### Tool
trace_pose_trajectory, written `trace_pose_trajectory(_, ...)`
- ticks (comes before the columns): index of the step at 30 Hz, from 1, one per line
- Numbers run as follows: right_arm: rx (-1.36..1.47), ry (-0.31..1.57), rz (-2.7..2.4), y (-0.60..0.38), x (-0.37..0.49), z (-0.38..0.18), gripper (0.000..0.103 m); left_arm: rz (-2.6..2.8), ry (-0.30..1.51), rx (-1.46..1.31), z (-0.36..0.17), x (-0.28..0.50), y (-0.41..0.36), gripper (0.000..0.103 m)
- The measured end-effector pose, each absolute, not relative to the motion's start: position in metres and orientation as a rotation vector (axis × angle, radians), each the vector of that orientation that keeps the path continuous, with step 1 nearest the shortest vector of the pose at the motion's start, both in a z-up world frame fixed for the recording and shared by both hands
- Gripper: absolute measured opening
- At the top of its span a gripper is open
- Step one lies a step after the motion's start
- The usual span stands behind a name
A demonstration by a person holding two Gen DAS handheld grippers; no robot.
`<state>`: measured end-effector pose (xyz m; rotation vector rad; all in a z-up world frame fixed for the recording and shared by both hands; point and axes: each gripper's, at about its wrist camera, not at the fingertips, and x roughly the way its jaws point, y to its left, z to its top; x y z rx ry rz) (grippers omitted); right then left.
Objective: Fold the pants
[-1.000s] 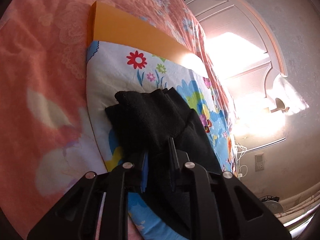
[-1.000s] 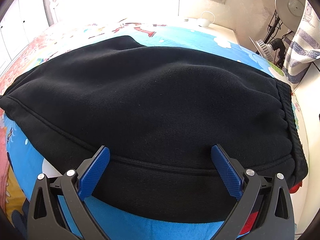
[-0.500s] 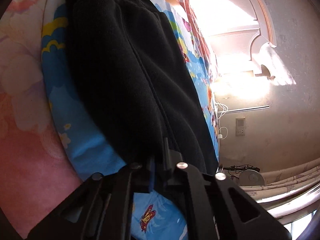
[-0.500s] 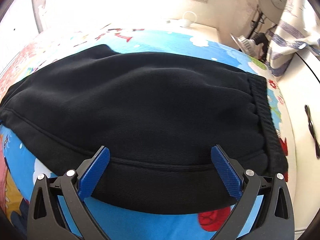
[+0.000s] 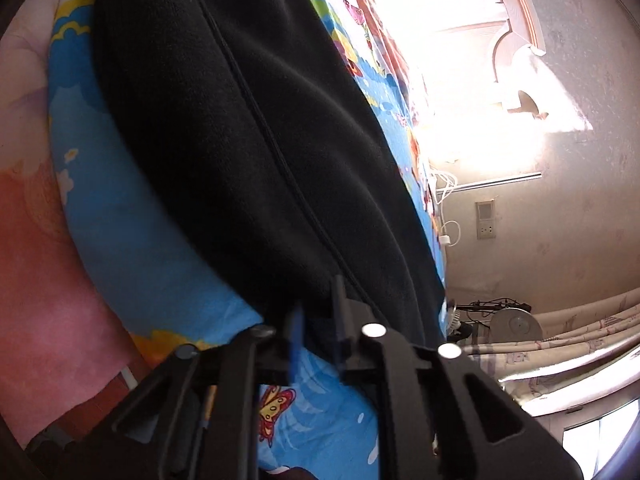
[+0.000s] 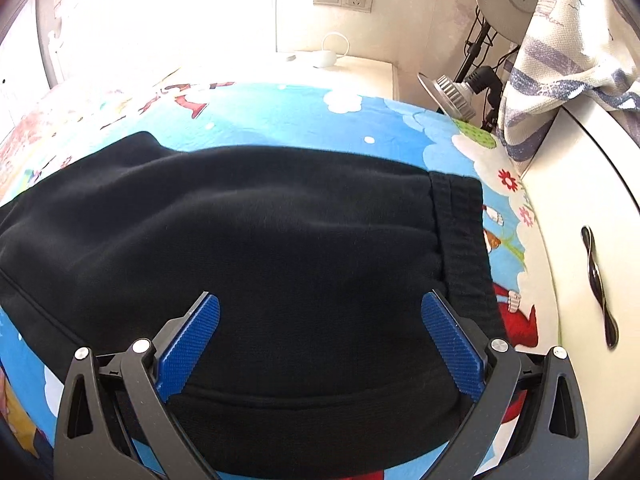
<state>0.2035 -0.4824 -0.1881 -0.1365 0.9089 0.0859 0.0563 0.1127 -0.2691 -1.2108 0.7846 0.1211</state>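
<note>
The left tongs (image 5: 316, 316) are closed on the near edge of the black pants (image 5: 248, 132), a pinch of cloth caught between the blue pads. The right tongs (image 6: 320, 344) stand wide open above the pants (image 6: 260, 264), pads on neither side touching the cloth, with nothing in their grip. The pants lie on the blue cartoon sheet (image 6: 280, 116) of the bed, ribbed waistband (image 6: 460, 240) toward the right in the right view, a side seam (image 5: 272, 144) running away from the left tongs. No writing can be read anywhere. Sheet shows free beyond the far edge of the pants and past the waistband; to the right a white cabinet (image 6: 580, 208) with a dark handle (image 6: 598, 280) stands close against the bed, a striped cloth (image 6: 560, 60) draped on top of it. Against a second ago, the left view has come in low along the leg, so the orange board and flower print are out of sight, and the right view shows more sheet beyond the pants.
</note>
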Motion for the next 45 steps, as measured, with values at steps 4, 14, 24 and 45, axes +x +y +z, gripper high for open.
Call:
trace_pose_trajectory(4, -0.207, 0.937, 0.027, -0.492, 0.238, -0.199, 0.098, 0.158, 0.772, -1.252, -0.267, 0.049, 0.113, 0.015)
trace_pose_trajectory(14, -0.201, 0.955, 0.0, -0.508, 0.251, -0.219, 0.098, -0.049, 0.823, -0.63, -0.182, 0.105, -0.004, 0.038)
trace_pose_trajectory(24, -0.156, 0.918, -0.062, -0.51, 0.237, -0.218, 0.098, -0.132, 0.949, 0.151, -0.222, 0.3, -0.098, 0.064)
trace_pose_trajectory(45, -0.387, 0.97, 0.55, -0.134, 0.294, -0.224, 0.098, 0.214, 0.844, -0.132, -0.213, 0.184, 0.073, 0.043)
